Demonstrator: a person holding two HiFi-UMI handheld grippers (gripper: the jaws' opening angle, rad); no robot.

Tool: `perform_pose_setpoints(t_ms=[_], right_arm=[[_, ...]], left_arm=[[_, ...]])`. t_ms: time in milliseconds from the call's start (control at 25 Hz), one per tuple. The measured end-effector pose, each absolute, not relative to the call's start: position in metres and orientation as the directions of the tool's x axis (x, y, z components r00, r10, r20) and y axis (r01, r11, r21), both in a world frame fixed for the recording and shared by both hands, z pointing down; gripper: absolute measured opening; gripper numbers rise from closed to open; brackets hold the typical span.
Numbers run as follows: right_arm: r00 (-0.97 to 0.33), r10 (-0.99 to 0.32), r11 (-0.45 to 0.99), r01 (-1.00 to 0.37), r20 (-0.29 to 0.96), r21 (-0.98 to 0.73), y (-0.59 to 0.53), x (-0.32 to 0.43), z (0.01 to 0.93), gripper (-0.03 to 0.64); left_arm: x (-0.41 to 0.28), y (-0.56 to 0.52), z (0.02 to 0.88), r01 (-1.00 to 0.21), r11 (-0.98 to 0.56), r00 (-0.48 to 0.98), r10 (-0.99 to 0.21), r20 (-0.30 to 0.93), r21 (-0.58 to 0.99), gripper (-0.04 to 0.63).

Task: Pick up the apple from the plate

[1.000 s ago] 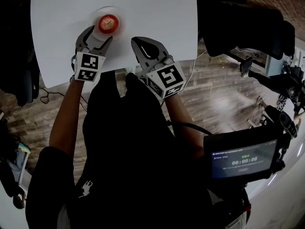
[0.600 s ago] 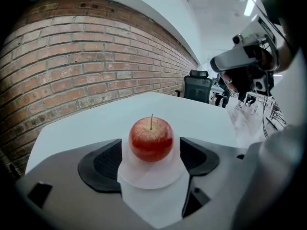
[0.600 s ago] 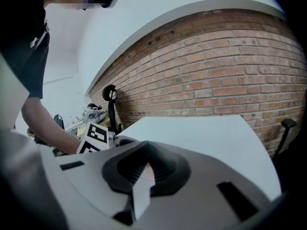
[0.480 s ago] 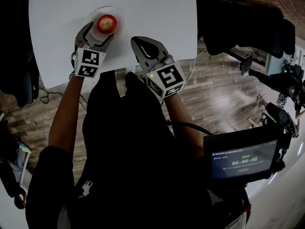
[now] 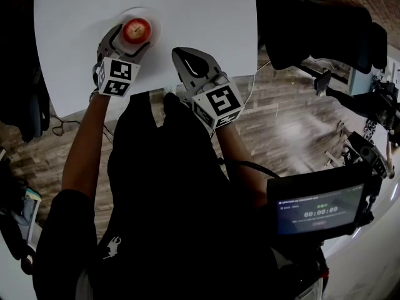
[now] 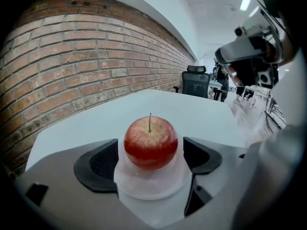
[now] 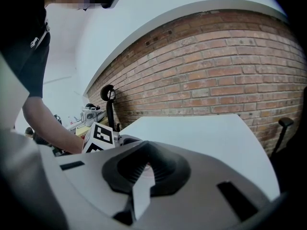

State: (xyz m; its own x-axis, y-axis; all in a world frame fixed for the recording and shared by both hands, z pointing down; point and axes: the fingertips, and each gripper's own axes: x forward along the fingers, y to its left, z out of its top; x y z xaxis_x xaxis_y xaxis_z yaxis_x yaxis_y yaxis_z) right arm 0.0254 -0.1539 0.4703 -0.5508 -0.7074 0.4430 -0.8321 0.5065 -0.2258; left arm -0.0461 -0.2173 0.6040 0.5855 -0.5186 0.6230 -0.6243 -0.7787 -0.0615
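Observation:
A red apple [image 5: 137, 30] with its stem up stands on a small white plate [image 5: 152, 22] on the white table [image 5: 206, 11]. My left gripper [image 5: 130, 40] is open, and its jaws have just been opening. They flank the apple, which sits between them. In the left gripper view a narrow gap shows on each side between the apple [image 6: 150, 143] and the black pads [image 6: 102, 164], with the plate [image 6: 151, 191] below. My right gripper [image 5: 189, 60] rests near the table's front edge, to the right of the plate. It is shut [image 7: 144, 170] on nothing.
A brick wall [image 6: 81, 51] runs along the far side of the table. A black office chair [image 6: 196, 83] stands beyond the table's end. At the right of the head view are a dark chair [image 5: 319, 30] and a device with a lit screen [image 5: 319, 208] over a wooden floor.
My left gripper's jaws have spread wider on either side of the apple, and it has edged slightly forward. The apple stays on the plate. The right gripper has not moved.

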Motion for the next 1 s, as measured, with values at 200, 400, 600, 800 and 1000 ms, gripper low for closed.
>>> perform_pose_setpoints(t_ms=[200, 400, 600, 800, 1000], right_arm=[[-0.547, -0.708, 0.5, -0.835, 0.446, -0.231, -0.1534, 0.0259, 0.471, 0.003], [-0.54, -0.713, 0.496, -0.839, 0.447, -0.222, -0.1542, 0.027, 0.4711, 0.003], [-0.542, -0.709, 0.492, -0.839, 0.451, -0.233, -0.1526, 0.0266, 0.4722, 0.003], [-0.539, -0.714, 0.494, -0.84, 0.446, -0.225, -0.1546, 0.027, 0.4702, 0.003], [-0.542, -0.714, 0.497, -0.838, 0.443, -0.224, -0.1552, 0.0257, 0.469, 0.003]], left_arm=[[-0.0451, -0.2219, 0.6046, -0.621, -0.781, 0.587, -0.518, 0.622, -0.066, 0.431], [-0.0419, -0.2236, 0.6047, -0.612, -0.788, 0.594, -0.511, 0.621, -0.063, 0.442], [-0.0406, -0.2244, 0.6053, -0.606, -0.793, 0.597, -0.506, 0.622, -0.063, 0.442], [-0.0397, -0.2241, 0.607, -0.601, -0.797, 0.597, -0.499, 0.628, -0.062, 0.442], [-0.0394, -0.2229, 0.6079, -0.599, -0.799, 0.602, -0.49, 0.63, -0.05, 0.44]])
